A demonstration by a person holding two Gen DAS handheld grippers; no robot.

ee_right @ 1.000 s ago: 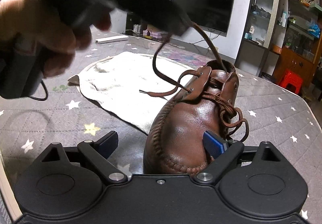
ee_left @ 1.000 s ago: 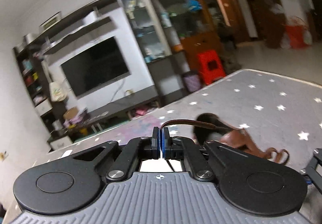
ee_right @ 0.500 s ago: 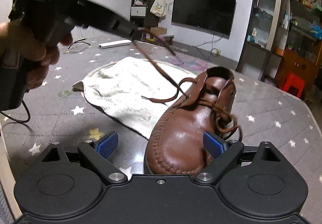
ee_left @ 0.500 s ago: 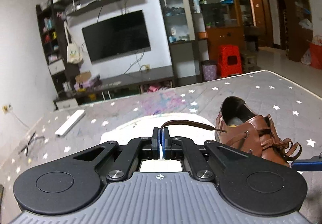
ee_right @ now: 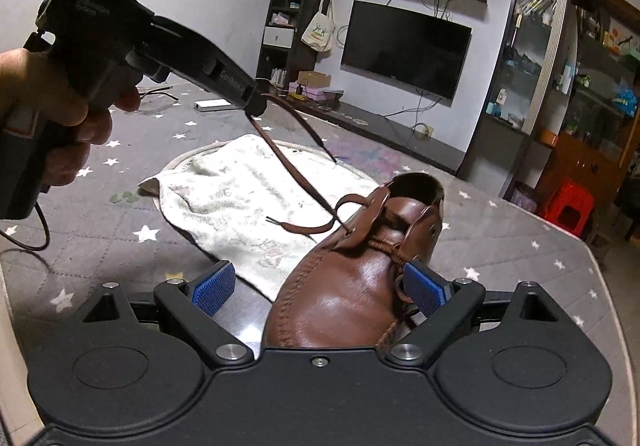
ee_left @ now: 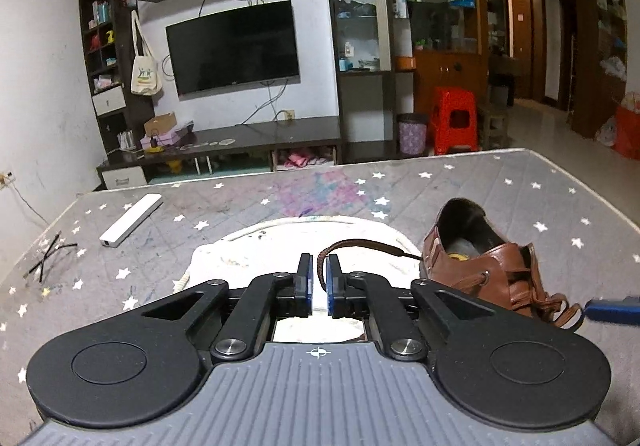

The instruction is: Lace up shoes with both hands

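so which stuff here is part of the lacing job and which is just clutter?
Job:
shoe
lace, running through the slightly parted left gripper
right gripper, open around the toe

Clutter:
towel
white bar
black cables

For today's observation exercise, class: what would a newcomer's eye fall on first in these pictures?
First, the glossy brown shoe on the starry grey mat, between the wide-open jaws of the right gripper. Next, its brown lace stretched up to the left gripper, whose jaws stand slightly parted around it. Behind the shoe lies a white towel.
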